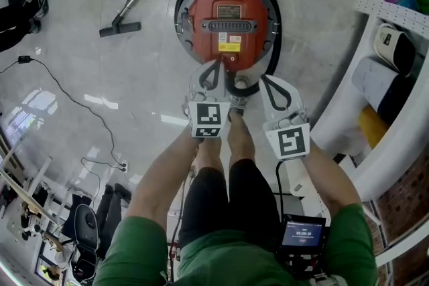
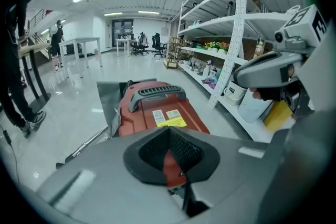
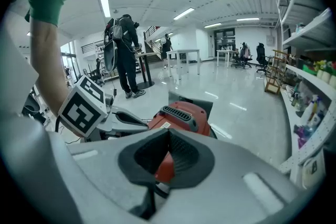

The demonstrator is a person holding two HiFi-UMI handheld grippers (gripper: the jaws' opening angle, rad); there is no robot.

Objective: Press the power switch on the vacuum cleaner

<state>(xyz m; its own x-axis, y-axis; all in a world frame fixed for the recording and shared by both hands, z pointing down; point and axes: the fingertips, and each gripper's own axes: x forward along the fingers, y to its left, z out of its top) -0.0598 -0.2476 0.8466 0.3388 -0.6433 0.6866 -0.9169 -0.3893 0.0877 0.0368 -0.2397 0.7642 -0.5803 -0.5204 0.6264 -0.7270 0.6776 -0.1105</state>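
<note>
The red canister vacuum cleaner (image 1: pixel 229 25) stands on the floor straight ahead, with a black carry handle (image 1: pixel 231 26) and a yellow label (image 1: pixel 229 47) on top. Its black hose (image 1: pixel 275 30) curls round the body. I cannot pick out the power switch. My left gripper (image 1: pixel 215 65) is shut and empty, its tip just over the vacuum's near edge. My right gripper (image 1: pixel 265 80) is shut and empty too, slightly nearer me, beside the hose. In the left gripper view the shut gripper (image 2: pixel 169 129) points at the vacuum (image 2: pixel 157 110). The right gripper view shows that gripper (image 3: pixel 168 131) aimed at the vacuum (image 3: pixel 181 115) from the side.
The vacuum's floor nozzle (image 1: pixel 120 28) and its tube lie to the left. A white shelving unit (image 1: pixel 395 77) with goods runs along the right. A thin cable (image 1: pixel 80 97) trails over the floor at left, and a bystander's shoes (image 1: pixel 37 3) show at the far left.
</note>
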